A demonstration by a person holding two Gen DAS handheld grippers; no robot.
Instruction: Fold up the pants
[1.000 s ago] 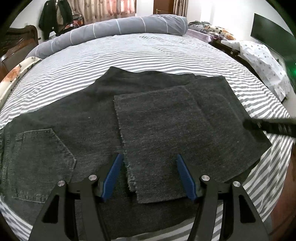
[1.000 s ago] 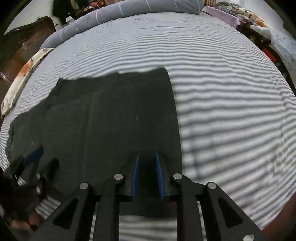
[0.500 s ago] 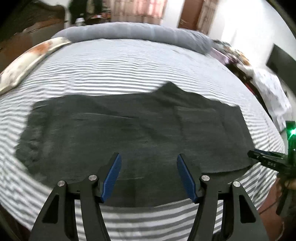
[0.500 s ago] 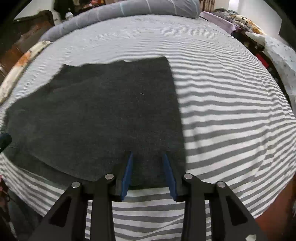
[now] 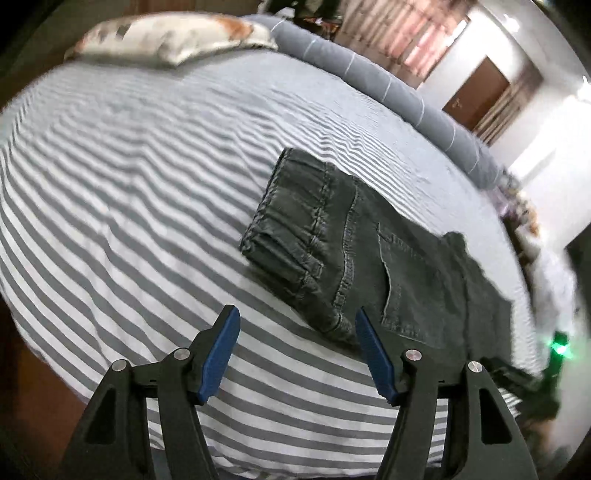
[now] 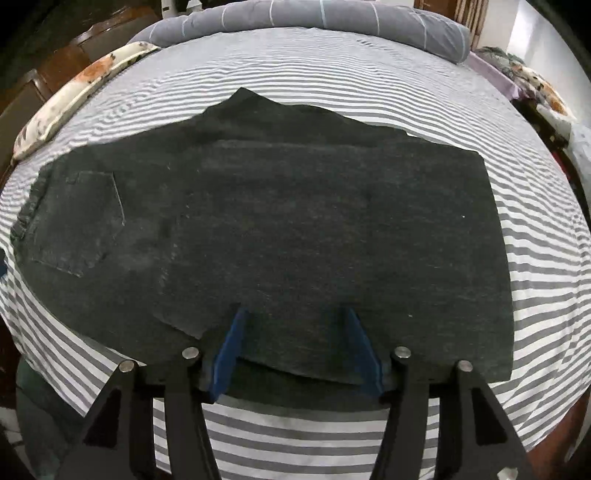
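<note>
Lying flat on the striped bed (image 6: 535,258), dark pants (image 6: 295,221) | left hand-held gripper (image 5: 297,350) wide apart near waistband corner | right hand-held gripper (image 6: 297,350) wide, over near hem

The pants (image 6: 280,229) lie flat on the bed sheet (image 6: 332,74), waistband (image 5: 291,236) to the left, folded legs to the right. A rolled duvet (image 6: 314,18) lies behind them along the far edge. A pillow (image 6: 74,99) lies at far left. The left gripper (image 5: 295,347) stands before the waistband corner; the right gripper (image 6: 295,347) before the near hem.
</note>
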